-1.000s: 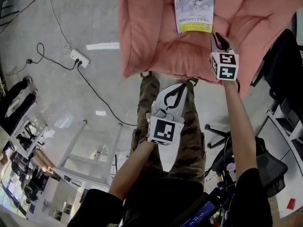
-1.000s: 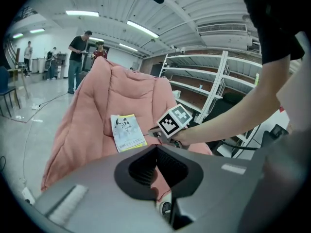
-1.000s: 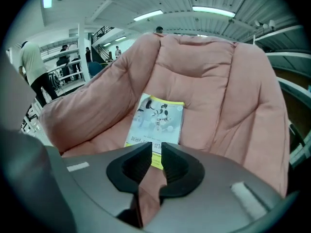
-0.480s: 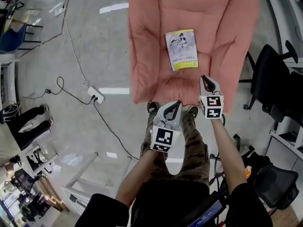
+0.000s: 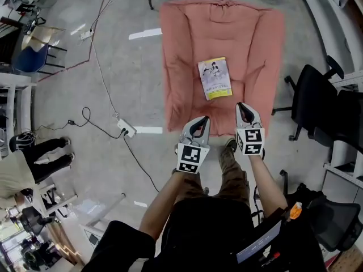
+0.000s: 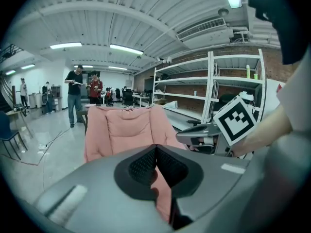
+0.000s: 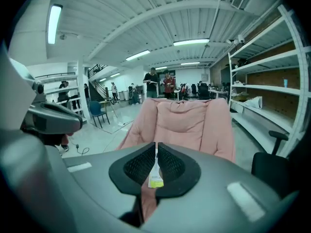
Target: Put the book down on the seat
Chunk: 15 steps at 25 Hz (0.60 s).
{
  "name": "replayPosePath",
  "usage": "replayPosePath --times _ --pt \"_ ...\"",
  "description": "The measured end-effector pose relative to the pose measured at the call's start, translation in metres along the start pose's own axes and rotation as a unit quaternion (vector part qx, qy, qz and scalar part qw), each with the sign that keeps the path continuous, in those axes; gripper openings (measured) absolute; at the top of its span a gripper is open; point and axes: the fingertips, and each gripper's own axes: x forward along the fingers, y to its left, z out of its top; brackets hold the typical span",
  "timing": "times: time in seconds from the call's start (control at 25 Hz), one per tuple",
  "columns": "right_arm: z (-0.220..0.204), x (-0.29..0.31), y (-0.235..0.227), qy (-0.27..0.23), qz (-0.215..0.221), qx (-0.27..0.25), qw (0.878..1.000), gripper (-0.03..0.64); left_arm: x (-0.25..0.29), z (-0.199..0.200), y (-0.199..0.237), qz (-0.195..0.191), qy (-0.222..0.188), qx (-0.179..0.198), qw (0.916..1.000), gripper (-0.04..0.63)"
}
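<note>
an open workshop hall: metal shelving, strip lights, concrete floor with a power strip.

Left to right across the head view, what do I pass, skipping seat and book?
blue chair → power strip → left gripper → right gripper (its jaws have just been closing, nothing between them) → black office chair

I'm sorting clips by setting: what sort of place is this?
Probably an open lab or workshop hall, not a home: tall metal shelving against a brick wall, a bare polished floor with a power strip lying on it, and a black office chair.
</note>
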Motion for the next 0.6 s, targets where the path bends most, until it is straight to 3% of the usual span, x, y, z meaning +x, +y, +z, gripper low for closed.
replayPosePath --times 0.2,0.6 --pt "0.038 -0.028 0.013 -0.023 0.004 0.025 0.999 0.029 -0.012 0.039 -0.006 -0.006 -0.014 0.013 0.9998 0.002" --pt "0.096 -0.073 0.029 -0.061 0.016 0.022 0.998 0.029 -0.032 0.107 -0.017 -0.017 -0.052 0.035 0.9979 0.002"
